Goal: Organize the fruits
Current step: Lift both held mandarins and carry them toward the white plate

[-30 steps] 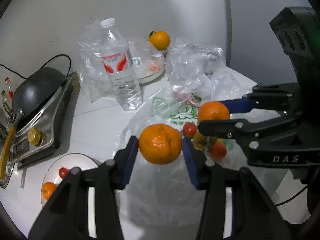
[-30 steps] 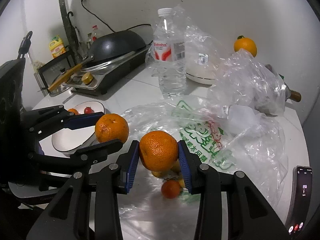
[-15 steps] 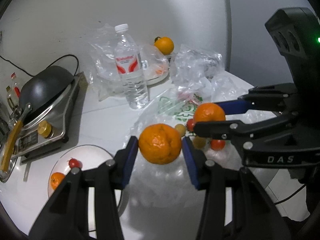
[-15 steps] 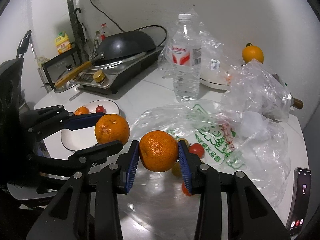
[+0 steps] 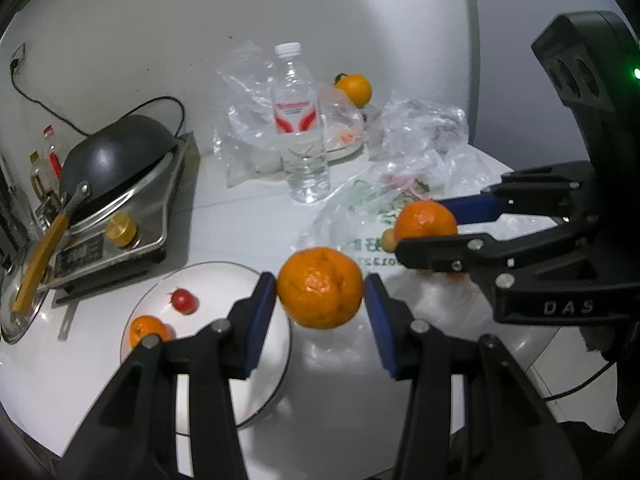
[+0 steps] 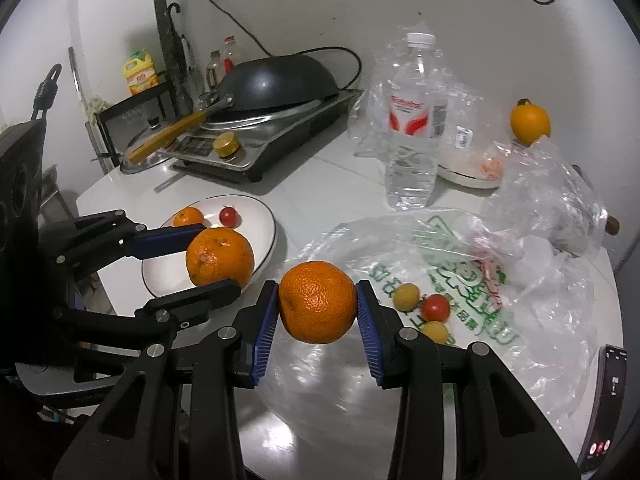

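2 roundish oranges with no real long axis, left gripper [image 5: 320,294] clamped on one orange [image 5: 320,287] above the white plate [image 6: 256,216] rim, right gripper [image 6: 317,307] pinching the other orange [image 6: 317,302] over the plastic bag [image 6: 460,280] on the tabletop [image 5: 240,224]

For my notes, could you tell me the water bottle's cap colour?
White; the cap shows best in the right wrist view.

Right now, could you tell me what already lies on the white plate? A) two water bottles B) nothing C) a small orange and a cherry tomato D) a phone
C: the white plate holds a small orange and a cherry tomato.
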